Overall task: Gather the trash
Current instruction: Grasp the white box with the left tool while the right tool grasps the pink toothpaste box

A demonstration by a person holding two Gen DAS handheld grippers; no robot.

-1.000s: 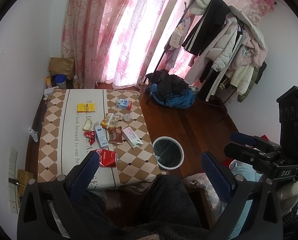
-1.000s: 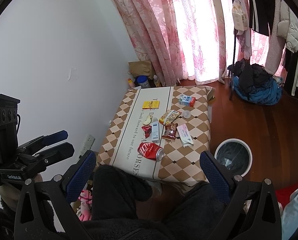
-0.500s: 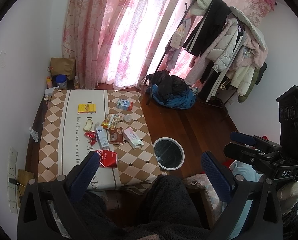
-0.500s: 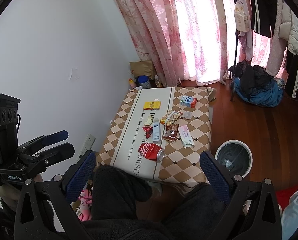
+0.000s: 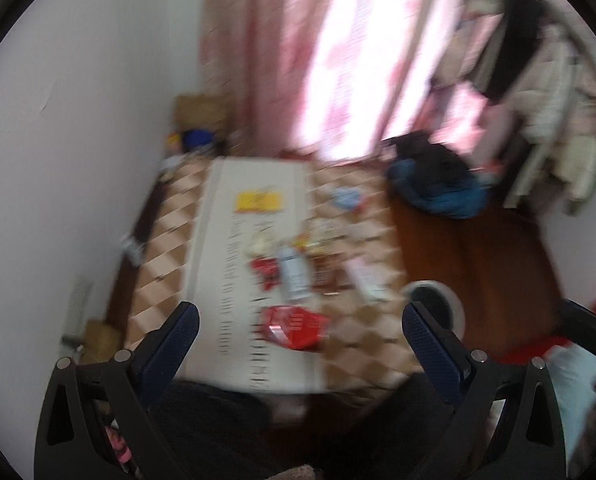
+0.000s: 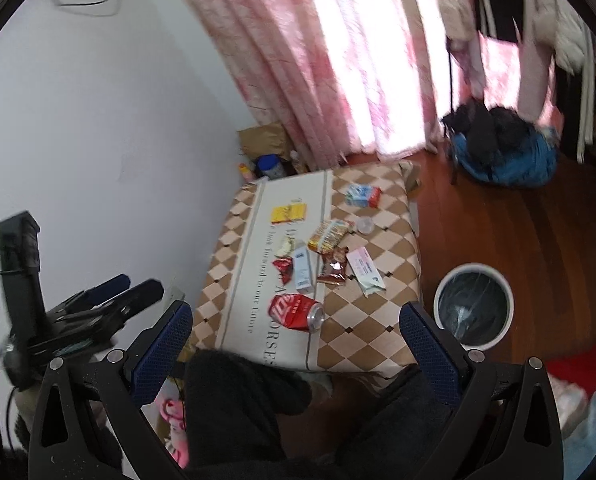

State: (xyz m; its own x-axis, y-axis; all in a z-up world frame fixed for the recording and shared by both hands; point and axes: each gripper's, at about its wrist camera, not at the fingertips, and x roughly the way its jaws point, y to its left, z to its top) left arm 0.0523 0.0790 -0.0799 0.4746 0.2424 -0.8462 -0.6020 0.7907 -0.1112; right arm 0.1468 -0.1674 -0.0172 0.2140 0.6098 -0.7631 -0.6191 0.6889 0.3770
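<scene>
Red crushed can (image 6: 295,311) lies mid-frame on our checkered table (image 6: 378,332).
Our left gripper (image 5: 298,344) and right gripper (image 6: 295,342) hover spread, empty; white bin (image 6: 474,306) lower right.

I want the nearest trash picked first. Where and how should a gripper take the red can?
Probably across the middle of the red can, coming down from above. It lies on its side on the table, silver end toward the bin, so the fingers should straddle its round body.
</scene>
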